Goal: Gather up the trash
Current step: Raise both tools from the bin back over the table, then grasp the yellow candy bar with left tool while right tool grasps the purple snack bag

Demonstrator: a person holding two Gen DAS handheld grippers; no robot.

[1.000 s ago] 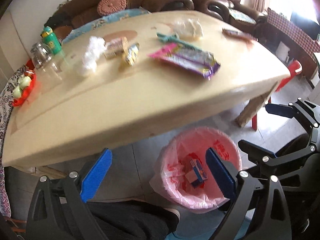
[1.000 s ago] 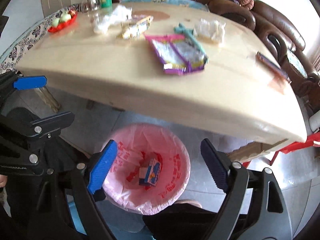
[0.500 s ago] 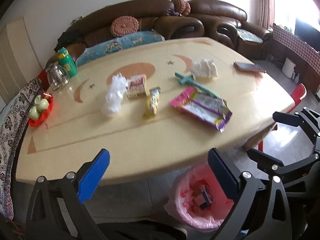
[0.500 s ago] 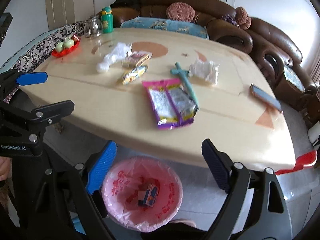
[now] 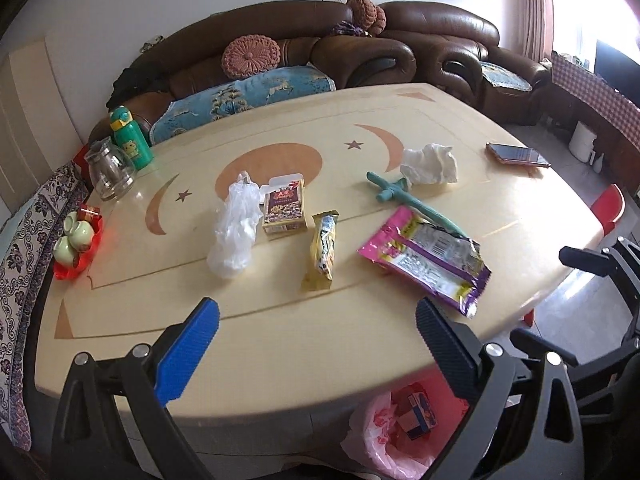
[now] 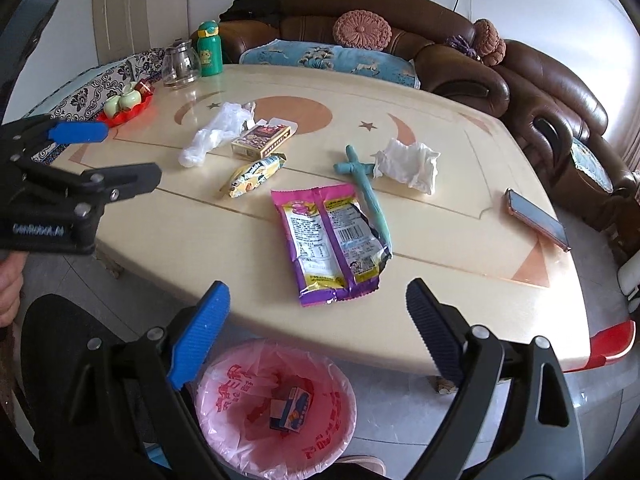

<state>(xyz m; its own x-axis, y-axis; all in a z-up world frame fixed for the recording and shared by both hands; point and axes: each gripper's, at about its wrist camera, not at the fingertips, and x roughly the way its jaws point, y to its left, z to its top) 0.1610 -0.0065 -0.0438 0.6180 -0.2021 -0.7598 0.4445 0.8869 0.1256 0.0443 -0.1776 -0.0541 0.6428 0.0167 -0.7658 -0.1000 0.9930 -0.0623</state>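
Both grippers, left (image 5: 318, 330) and right (image 6: 318, 312), gape empty; the right should pinch the wrapper (image 6: 330, 242) at mid-frame by its near edge.

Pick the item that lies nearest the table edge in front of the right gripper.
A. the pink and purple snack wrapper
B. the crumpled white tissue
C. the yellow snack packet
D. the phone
A: the pink and purple snack wrapper lies flat with its torn end close to the near edge of the table, just ahead of the open right gripper.
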